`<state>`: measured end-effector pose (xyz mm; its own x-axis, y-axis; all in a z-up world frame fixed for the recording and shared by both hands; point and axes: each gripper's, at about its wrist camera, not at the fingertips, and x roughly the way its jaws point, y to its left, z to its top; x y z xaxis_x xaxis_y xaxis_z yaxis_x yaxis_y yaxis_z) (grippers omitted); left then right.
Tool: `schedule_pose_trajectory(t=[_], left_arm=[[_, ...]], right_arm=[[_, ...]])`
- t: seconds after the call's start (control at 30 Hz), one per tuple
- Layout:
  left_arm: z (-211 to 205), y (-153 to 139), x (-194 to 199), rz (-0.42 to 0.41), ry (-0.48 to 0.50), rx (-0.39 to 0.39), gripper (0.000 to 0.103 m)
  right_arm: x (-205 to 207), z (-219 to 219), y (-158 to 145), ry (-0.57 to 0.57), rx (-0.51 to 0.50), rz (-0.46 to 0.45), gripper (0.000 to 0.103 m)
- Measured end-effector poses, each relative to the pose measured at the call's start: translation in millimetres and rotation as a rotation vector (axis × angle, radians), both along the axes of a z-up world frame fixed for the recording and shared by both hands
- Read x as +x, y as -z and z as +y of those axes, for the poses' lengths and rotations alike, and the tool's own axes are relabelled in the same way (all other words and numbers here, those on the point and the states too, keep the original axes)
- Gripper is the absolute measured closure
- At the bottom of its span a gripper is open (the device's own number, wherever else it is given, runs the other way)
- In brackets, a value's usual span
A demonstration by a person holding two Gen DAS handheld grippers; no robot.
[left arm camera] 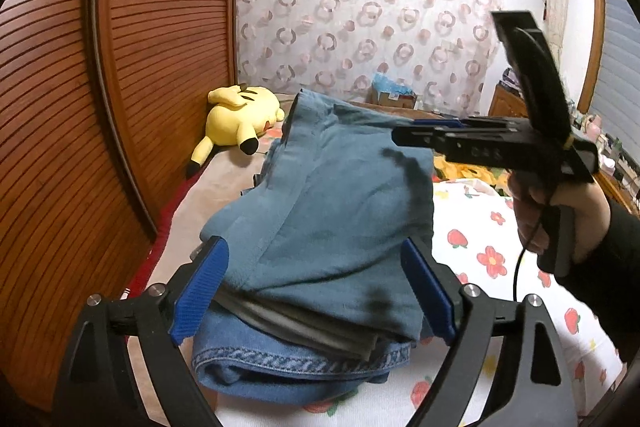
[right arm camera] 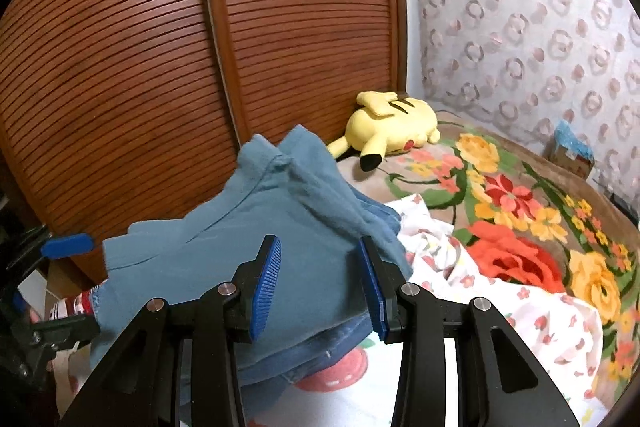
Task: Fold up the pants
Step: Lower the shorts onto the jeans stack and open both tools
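The pants [left arm camera: 320,211] lie folded atop a clothes stack on the bed [left arm camera: 500,227]. The left claw [left arm camera: 316,291] gapes wide around them, pads clear; the right claw [right arm camera: 320,283] hovers half-open, gripping nothing.

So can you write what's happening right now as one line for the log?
task: fold pants | teal pants: folded on clothes stack | left gripper: open around stack | right gripper: open, nothing gripped | yellow plush toy: behind

the folded teal cotton pants [left arm camera: 320,211] hide most of the blue denim jeans [left arm camera: 296,359] beneath; small dresser clutter [left arm camera: 608,143] is unreadable.
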<state>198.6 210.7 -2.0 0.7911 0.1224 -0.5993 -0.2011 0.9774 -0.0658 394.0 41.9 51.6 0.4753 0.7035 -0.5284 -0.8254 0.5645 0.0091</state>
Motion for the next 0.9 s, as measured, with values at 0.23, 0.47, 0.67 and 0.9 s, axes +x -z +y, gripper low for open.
schedule_pose_trajectory(t=[0.23, 0.47, 0.67, 0.9], left_arm=[[-1.8, -0.2, -3.3, 0.003, 0.008, 0.000, 0.015], [-5.7, -4.4, -9.2, -0.005, 0.005, -0.009, 0.015], [-12.0, -11.4, -20.0, -0.024, 0.005, -0.007, 0.015], [-30.2, -23.5, -40.9, -0.060, 0.039, 0.015, 0.012]], right_arm=[[-11.1, -4.9, -3.3, 0.008, 0.009, 0.006, 0.062], [-40.4, -24.3, -7.8, 0.027, 0.021, 0.001, 0.054], [-74.0, -41.2, -8.0, 0.043, 0.022, -0.010, 0.053], [-108.3, -64.6, -8.9, 0.064, 0.041, -0.016, 0.053]])
